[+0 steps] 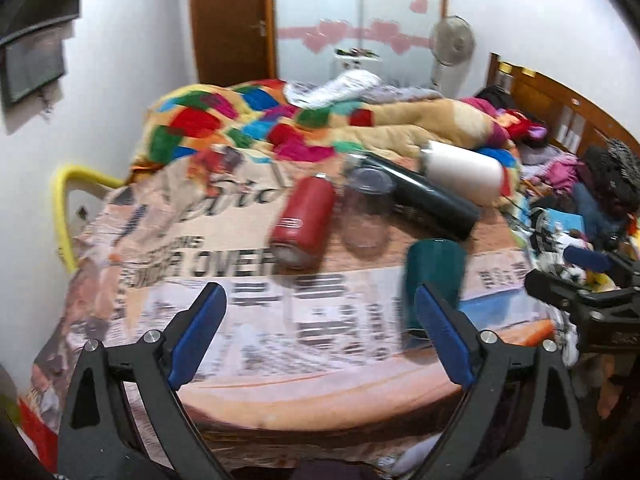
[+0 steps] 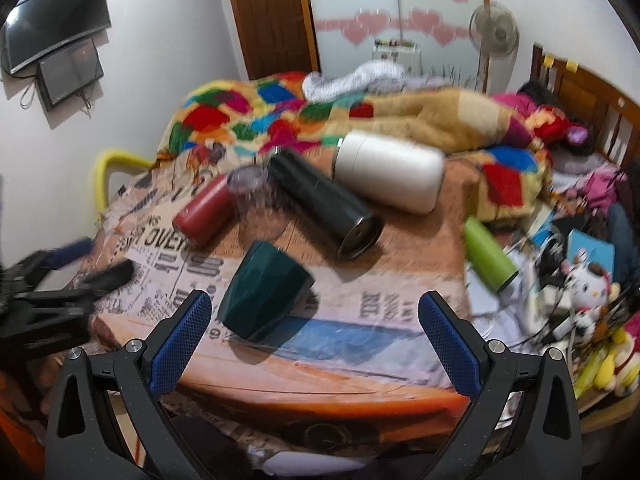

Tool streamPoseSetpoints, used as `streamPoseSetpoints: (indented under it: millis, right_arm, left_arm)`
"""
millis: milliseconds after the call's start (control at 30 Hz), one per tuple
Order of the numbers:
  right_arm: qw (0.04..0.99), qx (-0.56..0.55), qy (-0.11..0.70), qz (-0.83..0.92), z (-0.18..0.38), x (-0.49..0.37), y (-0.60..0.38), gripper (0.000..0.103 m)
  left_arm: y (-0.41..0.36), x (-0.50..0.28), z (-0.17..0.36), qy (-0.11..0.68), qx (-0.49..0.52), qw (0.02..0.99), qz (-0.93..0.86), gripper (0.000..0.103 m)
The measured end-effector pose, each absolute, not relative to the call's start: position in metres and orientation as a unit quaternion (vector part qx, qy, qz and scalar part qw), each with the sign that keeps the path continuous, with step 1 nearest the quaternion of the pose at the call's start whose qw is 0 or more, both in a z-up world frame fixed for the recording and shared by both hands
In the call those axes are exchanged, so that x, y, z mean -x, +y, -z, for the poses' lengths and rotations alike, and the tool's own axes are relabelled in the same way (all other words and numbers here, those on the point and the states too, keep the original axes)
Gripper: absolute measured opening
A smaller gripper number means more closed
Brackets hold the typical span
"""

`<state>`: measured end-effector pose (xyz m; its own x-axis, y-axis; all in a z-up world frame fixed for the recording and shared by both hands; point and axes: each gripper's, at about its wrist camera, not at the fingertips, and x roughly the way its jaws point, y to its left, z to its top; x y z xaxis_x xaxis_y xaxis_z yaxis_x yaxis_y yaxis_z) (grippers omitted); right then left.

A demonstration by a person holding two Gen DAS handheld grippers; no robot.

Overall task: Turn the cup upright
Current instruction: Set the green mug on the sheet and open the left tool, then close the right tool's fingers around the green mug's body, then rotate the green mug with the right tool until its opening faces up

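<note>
Right wrist view: dark teal faceted plastic cup [image 2: 266,290] lies tilted on newspaper-print bedsheet [image 2: 372,304], mouth down toward camera | sits just ahead, left of centre of right gripper [image 2: 314,330], jaws spread, empty | left gripper [image 1: 320,332] also spread, cup beside its right finger | right seems nearer.

Both wrist cams face bed [image 1: 280,392] [image 2: 360,396], sharing teal cup [image 1: 434,276] [image 2: 264,292]

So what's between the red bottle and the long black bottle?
A clear plastic cup sits between the red bottle and the black bottle. The left wrist view shows it best; the right wrist view shows it too.
</note>
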<state>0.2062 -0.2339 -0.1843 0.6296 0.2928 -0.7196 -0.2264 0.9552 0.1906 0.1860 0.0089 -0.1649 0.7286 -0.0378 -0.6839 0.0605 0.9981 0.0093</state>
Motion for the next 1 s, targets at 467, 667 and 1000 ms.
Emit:
streamPoseSetpoints:
  millis: [467,667,1000]
  right_arm:
    - [0.824,-0.105,0.524,-0.189,0.249,-0.269,-0.194,0.093]
    - [0.813,-0.095,0.542,-0.192,0.259,-0.286,-0.179,0.090]
    - [0.797,-0.067,0.561,-0.211,0.264,-0.295,-0.169,0.071]
  left_arm:
    - [0.033,-0.187,0.205,0.393,0.002,0.919,0.007,0.096]
    - [0.039,-0.193,0.210,0.395,0.010,0.919,0.003,0.096]
    - [0.040,-0.194,0.210,0.397,0.012,0.918,-0.001,0.096]
